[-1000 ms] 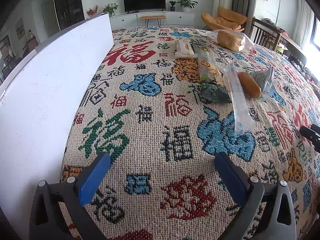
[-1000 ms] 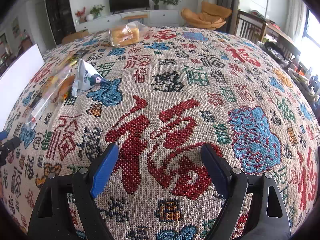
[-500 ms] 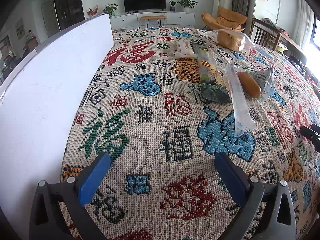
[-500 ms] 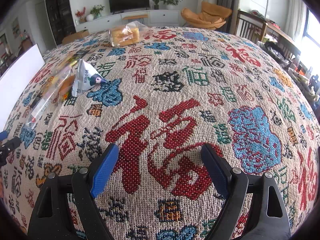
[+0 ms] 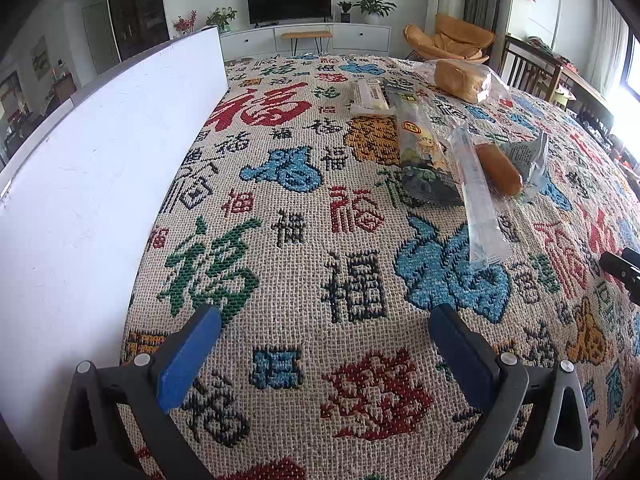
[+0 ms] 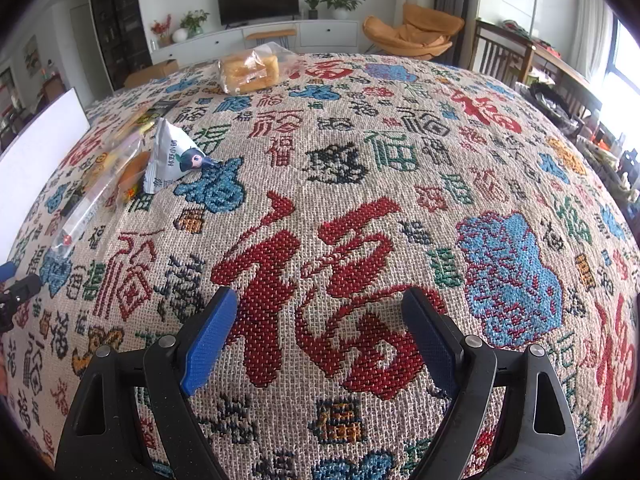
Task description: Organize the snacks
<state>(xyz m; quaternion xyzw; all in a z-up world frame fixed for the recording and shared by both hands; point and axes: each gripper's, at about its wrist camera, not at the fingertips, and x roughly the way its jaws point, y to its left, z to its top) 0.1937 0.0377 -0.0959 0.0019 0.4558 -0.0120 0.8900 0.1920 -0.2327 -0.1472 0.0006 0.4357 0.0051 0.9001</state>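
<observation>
Several snacks lie on the patterned tablecloth [image 5: 312, 240]: a long clear packet [image 5: 480, 196], a dark green packet [image 5: 420, 152], a brown bun [image 5: 498, 170], a pale triangular pouch [image 5: 528, 156], a cream bar [image 5: 370, 98] and a bagged loaf [image 5: 462, 76]. My left gripper [image 5: 324, 332] hovers open over bare cloth, short of them. In the right wrist view the pouch [image 6: 172, 156], clear packet [image 6: 96, 204] and loaf [image 6: 248, 70] lie far left. My right gripper [image 6: 318, 318] is open over a red character, nothing between its fingers.
A tall white board [image 5: 92, 176] stands along the table's left side, also seen as a white board [image 6: 36, 160] at the left of the right wrist view. Wooden chairs [image 5: 528, 68] stand at the right edge. A TV cabinet [image 5: 304, 36] lies beyond the table.
</observation>
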